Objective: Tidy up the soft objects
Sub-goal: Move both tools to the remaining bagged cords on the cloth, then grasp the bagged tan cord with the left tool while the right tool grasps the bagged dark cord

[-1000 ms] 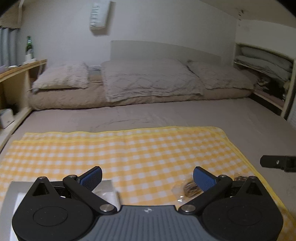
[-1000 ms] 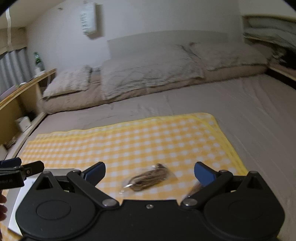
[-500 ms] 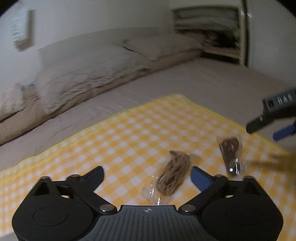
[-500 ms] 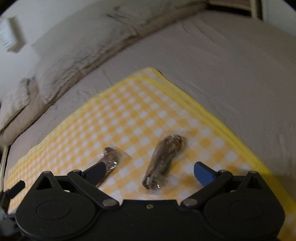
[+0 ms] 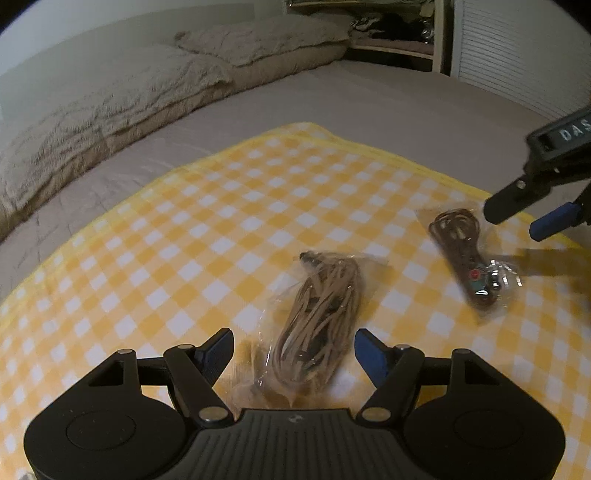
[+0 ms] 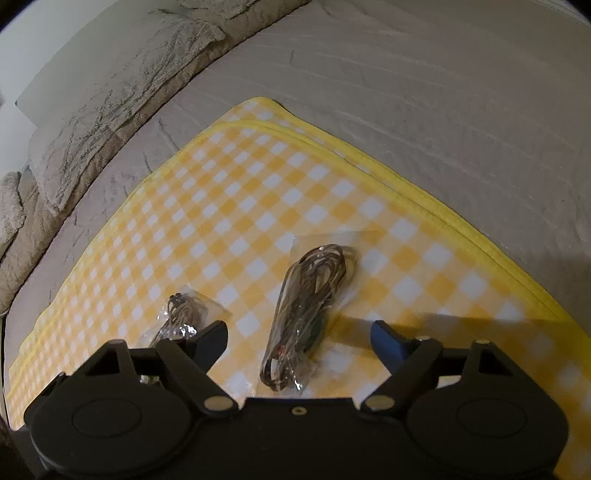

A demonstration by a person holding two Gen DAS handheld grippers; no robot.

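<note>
Two clear bags of coiled cord lie on a yellow checked cloth [image 5: 207, 229] spread over the bed. The tan cord bag [image 5: 317, 317] lies between the open fingers of my left gripper [image 5: 294, 350]; it also shows in the right wrist view [image 6: 181, 317]. The dark brown cord bag [image 6: 306, 314] lies between the open fingers of my right gripper [image 6: 299, 339]; it also shows in the left wrist view [image 5: 469, 254]. My right gripper [image 5: 532, 218] appears at the right edge of the left wrist view, just beyond the dark bag.
The cloth [image 6: 258, 192] covers the near part of a grey mattress [image 6: 424, 92]. Beige pillows and a folded blanket [image 5: 110, 99] line the far side. A shelf nook [image 5: 391, 29] and a slatted door [image 5: 517, 48] stand at the far right.
Both grippers have swung right and tipped down toward the cloth. Each now hangs low over its bag, with the bag between its fingers. The jaws stay open.
</note>
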